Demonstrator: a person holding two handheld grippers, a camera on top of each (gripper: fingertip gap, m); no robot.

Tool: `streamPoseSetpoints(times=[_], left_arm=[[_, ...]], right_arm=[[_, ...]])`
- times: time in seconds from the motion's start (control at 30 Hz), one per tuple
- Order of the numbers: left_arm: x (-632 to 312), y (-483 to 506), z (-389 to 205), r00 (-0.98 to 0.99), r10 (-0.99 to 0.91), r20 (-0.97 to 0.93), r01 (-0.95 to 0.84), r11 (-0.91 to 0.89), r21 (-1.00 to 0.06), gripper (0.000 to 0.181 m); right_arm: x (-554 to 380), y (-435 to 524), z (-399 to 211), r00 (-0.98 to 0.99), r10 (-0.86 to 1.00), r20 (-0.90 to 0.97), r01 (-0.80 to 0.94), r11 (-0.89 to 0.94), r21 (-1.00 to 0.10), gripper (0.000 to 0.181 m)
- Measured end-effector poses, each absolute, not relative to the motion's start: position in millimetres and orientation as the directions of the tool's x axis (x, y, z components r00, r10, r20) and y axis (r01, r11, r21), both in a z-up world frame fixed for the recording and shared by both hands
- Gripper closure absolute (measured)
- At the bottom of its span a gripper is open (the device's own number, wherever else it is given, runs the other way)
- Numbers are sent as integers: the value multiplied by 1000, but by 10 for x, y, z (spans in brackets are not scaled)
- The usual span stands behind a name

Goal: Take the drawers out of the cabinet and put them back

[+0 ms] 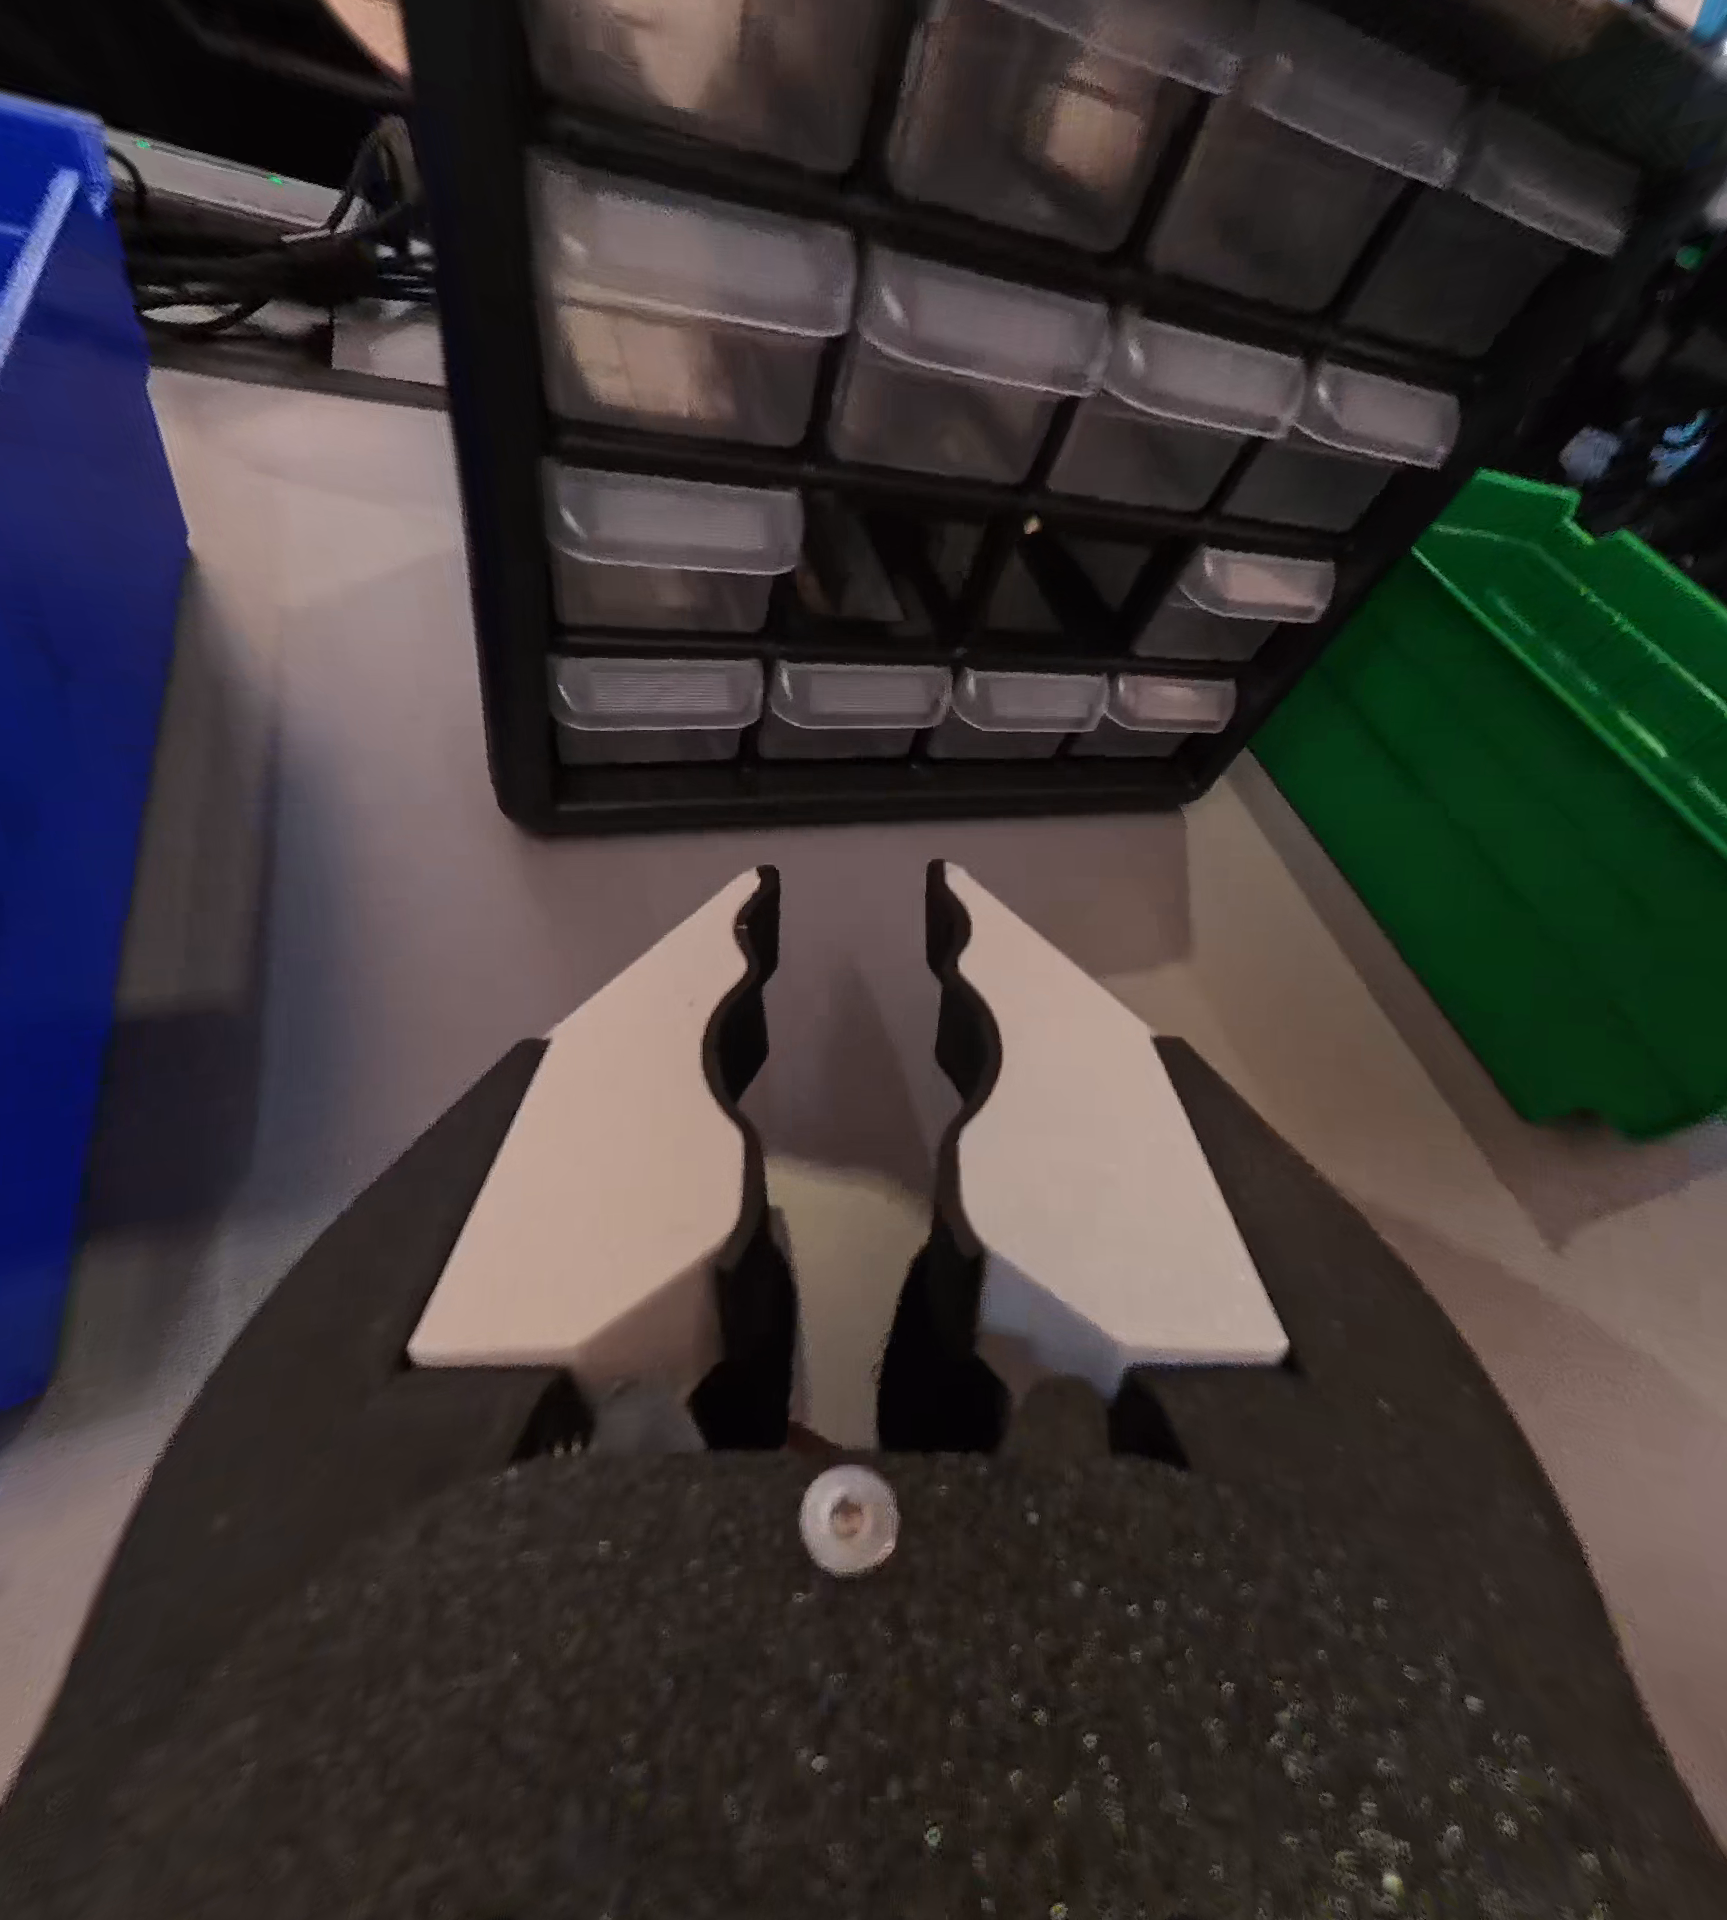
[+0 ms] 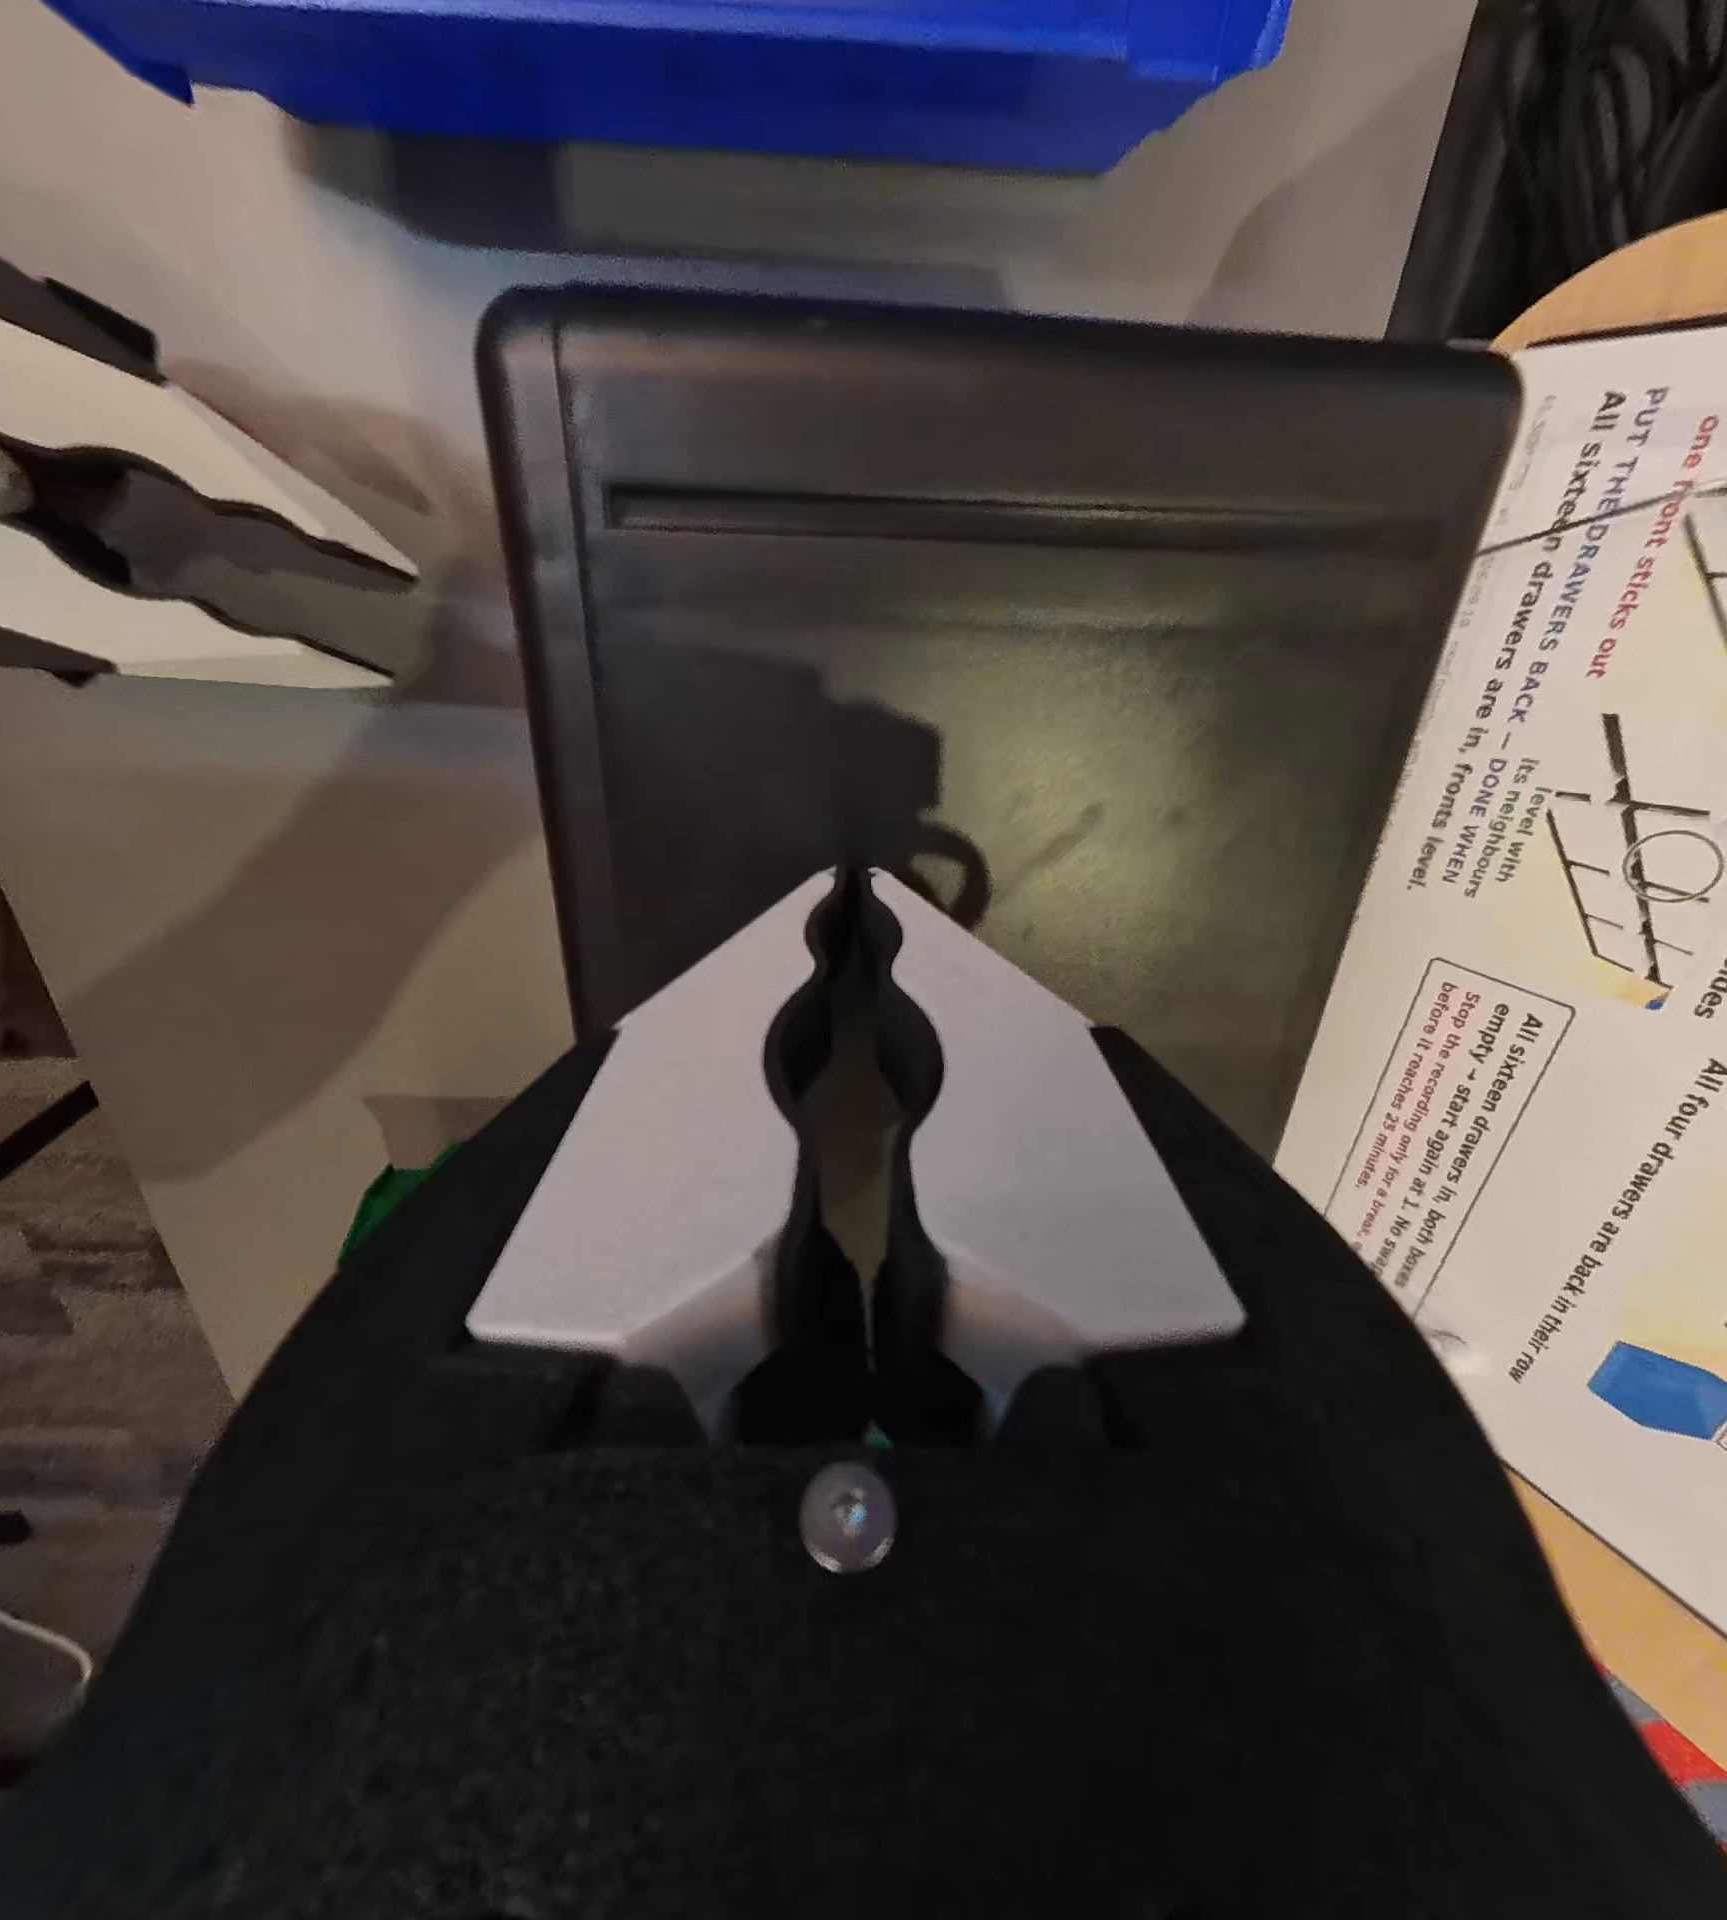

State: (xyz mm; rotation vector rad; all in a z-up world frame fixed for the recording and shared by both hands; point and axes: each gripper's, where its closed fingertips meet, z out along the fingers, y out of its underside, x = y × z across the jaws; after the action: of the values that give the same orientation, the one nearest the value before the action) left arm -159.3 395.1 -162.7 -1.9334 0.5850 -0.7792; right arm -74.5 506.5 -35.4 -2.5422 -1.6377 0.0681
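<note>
A black cabinet [image 1: 469, 520] with clear plastic drawers [image 1: 672, 540] stands on the table in the left wrist view. Two slots [image 1: 900, 571] in the middle of its third row are empty; the other slots hold drawers. My left gripper [image 1: 851, 878] is open and empty, low over the table just in front of the cabinet's base. In the right wrist view the cabinet's plain black panel [image 2: 1046, 623] fills the middle. My right gripper [image 2: 848, 878] is shut with its tips over this panel and holds nothing that I can see. The left gripper [image 2: 400, 620] also shows there, at the left.
A blue bin [image 1: 7, 727] stands left of the cabinet and shows at the top of the right wrist view [image 2: 682, 73]. A green bin [image 1: 1565, 831] stands to its right. A printed sheet [image 2: 1617, 935] lies on a round wooden surface [image 2: 1565, 1621]. Cables lie behind the cabinet.
</note>
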Motion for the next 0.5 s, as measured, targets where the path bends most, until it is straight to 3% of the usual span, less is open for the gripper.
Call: streamPoseSetpoints(times=[0.17, 0.37, 0.5], left_arm=[[-1516, 4198, -1615, 640, -594, 488, 154, -524, -838, 154], [-1314, 4477, -1475, 424, -497, 757, 445, -614, -652, 154], [-1293, 4659, -1467, 355, -441, 824, 546, -618, -565, 157]], right_arm=[[-754, 5071, -356, 454, 891, 31, 888, -449, -95, 181], [-754, 5072, -357, 490, 871, 30, 866, -483, -127, 181], [-753, 5072, -357, 496, 867, 49, 861, -484, -153, 181]])
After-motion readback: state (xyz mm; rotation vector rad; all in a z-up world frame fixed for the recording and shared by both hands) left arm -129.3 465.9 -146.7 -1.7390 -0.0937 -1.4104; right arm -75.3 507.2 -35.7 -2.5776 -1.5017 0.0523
